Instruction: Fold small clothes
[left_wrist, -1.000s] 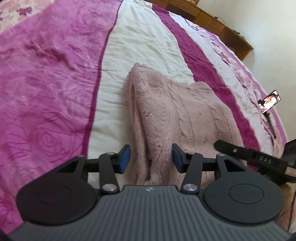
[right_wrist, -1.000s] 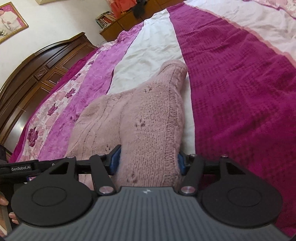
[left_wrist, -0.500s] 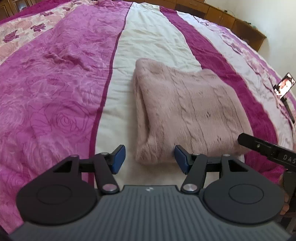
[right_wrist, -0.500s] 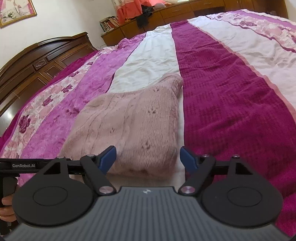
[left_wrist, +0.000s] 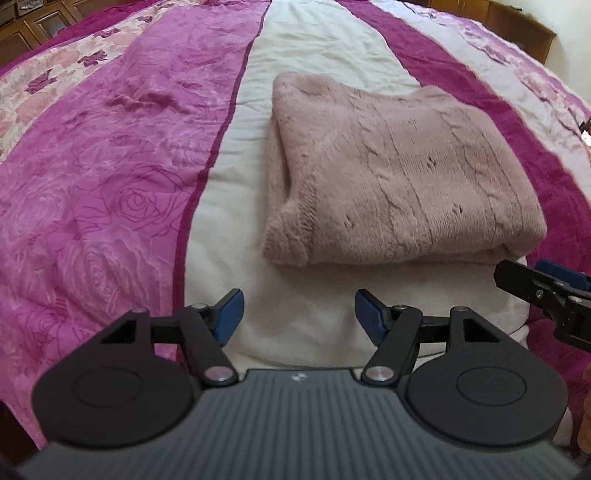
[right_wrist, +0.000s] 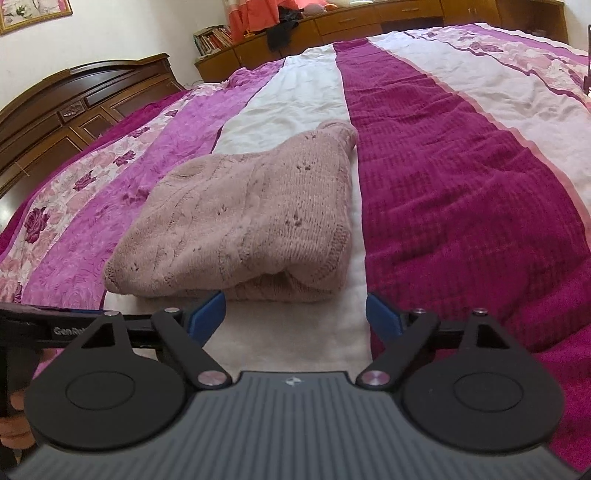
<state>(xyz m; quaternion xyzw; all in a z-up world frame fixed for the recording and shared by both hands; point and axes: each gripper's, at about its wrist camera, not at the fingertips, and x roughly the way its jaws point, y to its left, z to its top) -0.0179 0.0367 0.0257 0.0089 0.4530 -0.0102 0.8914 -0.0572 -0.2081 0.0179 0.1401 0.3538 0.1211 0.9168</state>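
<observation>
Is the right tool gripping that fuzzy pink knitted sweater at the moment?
No, the right gripper has its blue fingers spread open just short of the folded pink knitted sweater.

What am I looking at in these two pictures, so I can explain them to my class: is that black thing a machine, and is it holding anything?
No robot: a person holds a two-finger clamp in each hand, each carrying a camera looking along its fingers. One picture comes from the left gripper, the other from the right gripper. Both stand open and hold nothing. Ahead lies a folded pink knitted sweater on a striped bedspread. The right gripper also shows at the left view's edge.
</observation>
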